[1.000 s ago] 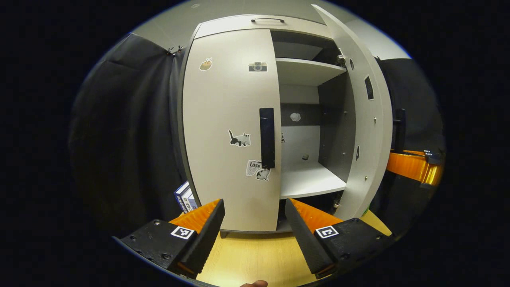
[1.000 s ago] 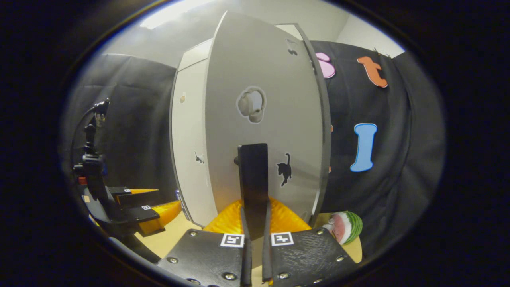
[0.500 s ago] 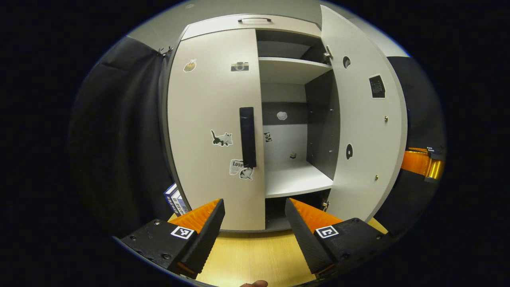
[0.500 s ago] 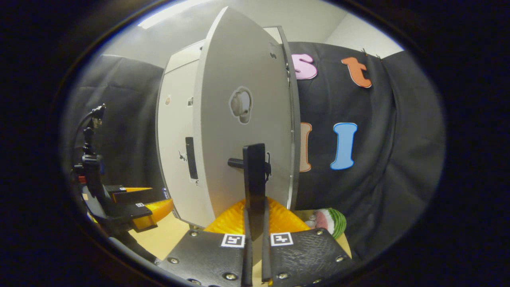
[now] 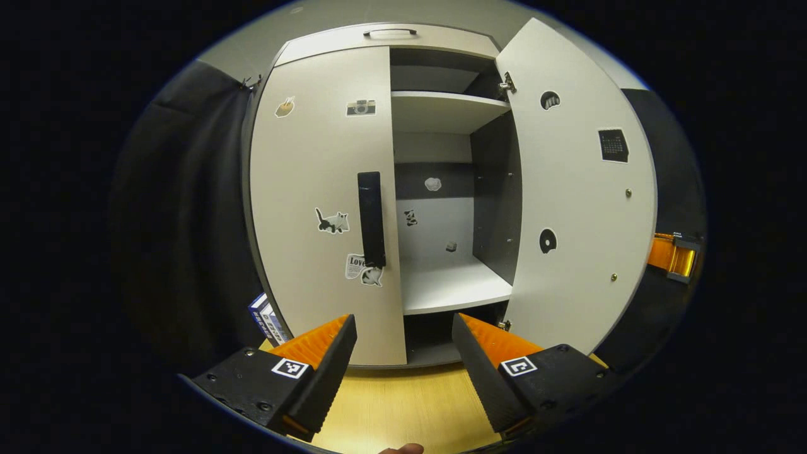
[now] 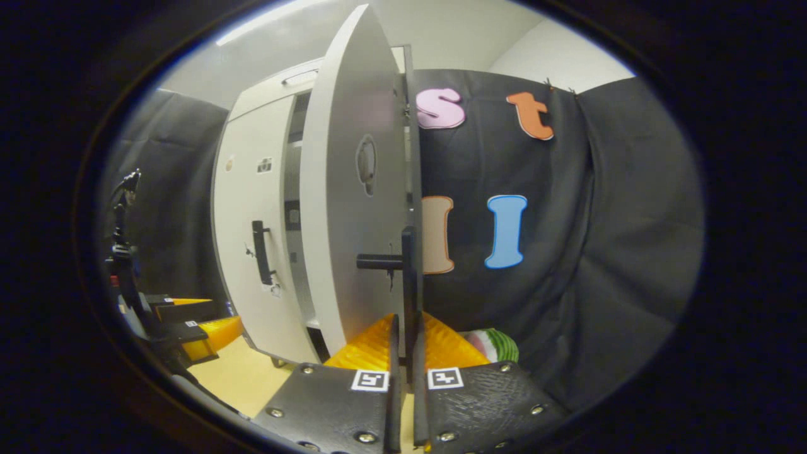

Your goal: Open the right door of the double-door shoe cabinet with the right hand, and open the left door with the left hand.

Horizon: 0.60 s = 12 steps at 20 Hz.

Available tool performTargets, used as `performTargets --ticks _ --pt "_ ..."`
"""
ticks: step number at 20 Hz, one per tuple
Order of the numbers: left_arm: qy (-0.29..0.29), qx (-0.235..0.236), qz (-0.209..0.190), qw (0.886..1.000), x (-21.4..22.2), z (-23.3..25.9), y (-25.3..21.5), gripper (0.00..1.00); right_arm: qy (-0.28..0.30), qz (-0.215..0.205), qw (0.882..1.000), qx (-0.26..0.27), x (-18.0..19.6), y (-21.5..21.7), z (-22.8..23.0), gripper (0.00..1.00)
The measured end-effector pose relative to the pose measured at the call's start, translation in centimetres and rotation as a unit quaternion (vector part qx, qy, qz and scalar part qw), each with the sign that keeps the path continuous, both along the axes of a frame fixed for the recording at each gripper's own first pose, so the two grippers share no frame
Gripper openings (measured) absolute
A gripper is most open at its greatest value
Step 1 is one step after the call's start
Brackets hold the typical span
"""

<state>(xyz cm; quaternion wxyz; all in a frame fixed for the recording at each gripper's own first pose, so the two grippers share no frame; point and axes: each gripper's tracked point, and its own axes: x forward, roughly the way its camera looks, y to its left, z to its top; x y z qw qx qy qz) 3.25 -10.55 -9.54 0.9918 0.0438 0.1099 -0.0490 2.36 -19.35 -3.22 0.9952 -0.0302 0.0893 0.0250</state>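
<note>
Low centre of the right gripper view: right gripper point(image 6: 403, 340) clamped on the right door's bar handle point(image 6: 409, 296). Lower centre of the left gripper view: left gripper point(image 5: 403, 353) spread wide, empty. Beyond, mid-frame: left door point(image 5: 315, 202) closed, rigid, hinge-swung; best taken by its upright handle point(image 5: 371, 217).

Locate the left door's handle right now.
In the left gripper view the handle stands upright along the closed left door's inner edge, beside the open compartment, above and ahead of the open left tool.
</note>
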Motion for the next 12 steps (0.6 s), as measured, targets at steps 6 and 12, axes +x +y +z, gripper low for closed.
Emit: performTargets --ticks 6,12 --pt "-0.010 0.008 -0.006 1.000 2.0 0.7 -0.9 0.95 0.013 0.000 0.998 0.053 -0.8 -1.3 -1.1 0.03" --pt "-0.040 0.011 0.016 0.999 5.9 2.8 0.2 0.95 0.014 -0.012 0.999 0.046 -2.3 -2.0 -1.5 0.05"
